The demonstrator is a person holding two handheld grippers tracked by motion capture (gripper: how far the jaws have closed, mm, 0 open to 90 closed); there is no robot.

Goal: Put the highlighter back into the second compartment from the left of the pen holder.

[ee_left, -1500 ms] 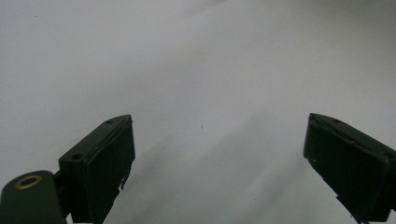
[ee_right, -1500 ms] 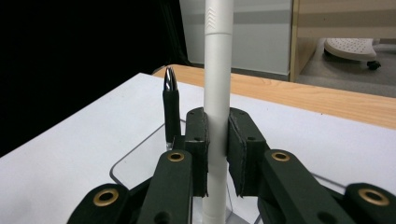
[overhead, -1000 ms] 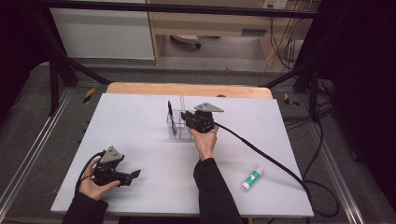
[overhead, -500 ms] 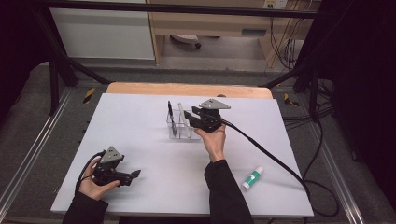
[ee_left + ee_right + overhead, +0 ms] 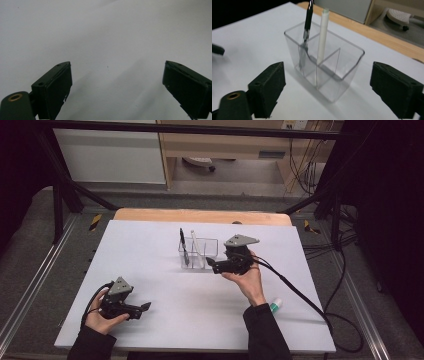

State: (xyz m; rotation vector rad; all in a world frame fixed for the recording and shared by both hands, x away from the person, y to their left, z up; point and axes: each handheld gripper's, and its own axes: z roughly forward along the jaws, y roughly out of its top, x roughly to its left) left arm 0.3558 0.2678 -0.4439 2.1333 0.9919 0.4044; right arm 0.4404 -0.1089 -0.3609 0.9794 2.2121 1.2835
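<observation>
Above the white tabletop [image 5: 150, 250], the right gripper [image 5: 214, 265] hovers just beside a clear holder [image 5: 199, 254]; the left gripper [image 5: 142, 308] rests well apart. Along the right gripper's released fingers [image 5: 268, 87], the holder, with black pen [image 5: 307, 25] and white pen [image 5: 322, 35], stands between them. Left fingers [image 5: 56, 86] are spread, empty.

Overhead light even on white table [image 5: 150, 250]; surroundings dark. High view soft, low detail. Left gripper view dim, grey, soft shadows under jaws. Right gripper view sharper; clear organiser [image 5: 324, 65] glints, background blurred.
</observation>
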